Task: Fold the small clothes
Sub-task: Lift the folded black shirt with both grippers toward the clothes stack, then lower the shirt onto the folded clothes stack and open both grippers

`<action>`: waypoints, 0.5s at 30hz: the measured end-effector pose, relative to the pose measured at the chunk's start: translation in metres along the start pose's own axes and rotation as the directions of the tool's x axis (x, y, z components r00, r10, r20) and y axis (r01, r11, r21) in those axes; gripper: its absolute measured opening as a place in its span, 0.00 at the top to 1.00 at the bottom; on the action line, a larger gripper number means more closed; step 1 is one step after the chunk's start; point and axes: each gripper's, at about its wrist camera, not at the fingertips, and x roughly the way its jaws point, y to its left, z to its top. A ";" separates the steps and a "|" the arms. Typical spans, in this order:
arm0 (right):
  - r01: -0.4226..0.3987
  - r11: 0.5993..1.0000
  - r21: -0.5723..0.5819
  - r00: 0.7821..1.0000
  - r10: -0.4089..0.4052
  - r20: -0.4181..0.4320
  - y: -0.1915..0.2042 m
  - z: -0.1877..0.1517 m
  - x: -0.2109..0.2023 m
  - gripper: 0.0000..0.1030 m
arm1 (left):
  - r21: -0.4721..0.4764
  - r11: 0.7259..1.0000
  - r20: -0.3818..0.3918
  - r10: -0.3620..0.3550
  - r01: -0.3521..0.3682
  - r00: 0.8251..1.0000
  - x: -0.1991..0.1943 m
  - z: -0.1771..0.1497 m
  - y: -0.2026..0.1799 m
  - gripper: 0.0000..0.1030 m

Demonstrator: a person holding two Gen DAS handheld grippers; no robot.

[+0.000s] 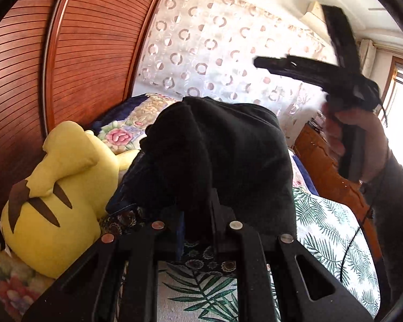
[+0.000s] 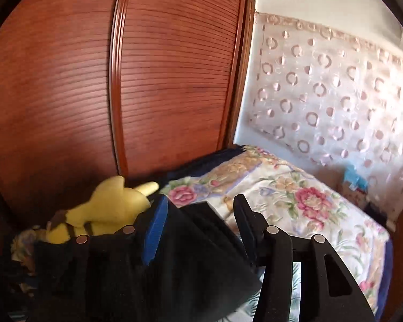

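The black garment (image 1: 228,155) hangs bunched in the air above the bed (image 1: 335,228), pinched at its lower part by the left tool (image 1: 198,214), whose jaws are nearly shut on the cloth. The fabric rises up and away from that tool in a thick heap, so its long axis runs forward from the left tool toward the head of the bed.

In the right wrist view, a flap of the same dark cloth lies between the fingers of the right tool (image 2: 201,214), draped against the blue-padded finger (image 2: 155,230) but clear of the other one: those jaws stand apart and are not gripping it. Seen from the left camera, the right tool is raised high off to the right, well apart from the bundle, held in a hand (image 1: 354,139).

The left hand is therefore the nearer one and alone carries the garment; the right tool would likely need to come back in for a free edge.

A yellow plush toy (image 1: 53,187) lies by the bed's left edge, against the wooden wardrobe (image 1: 80,40).
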 end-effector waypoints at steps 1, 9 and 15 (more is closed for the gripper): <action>-0.003 1.000 -0.008 1.000 0.003 -0.007 0.000 -0.003 -0.003 0.49 | -0.005 1.000 0.000 0.000 0.000 1.000 -0.001 0.000 0.000 0.85; -0.023 0.998 0.053 0.985 0.031 -0.172 -0.004 -0.051 0.031 0.49 | 0.021 0.999 0.001 0.029 -0.029 1.000 -0.004 -0.002 -0.001 0.82; 0.019 0.989 0.146 0.988 0.004 -0.155 -0.011 -0.053 0.040 0.49 | 0.091 0.995 0.019 0.046 -0.048 0.999 -0.020 -0.002 -0.006 0.62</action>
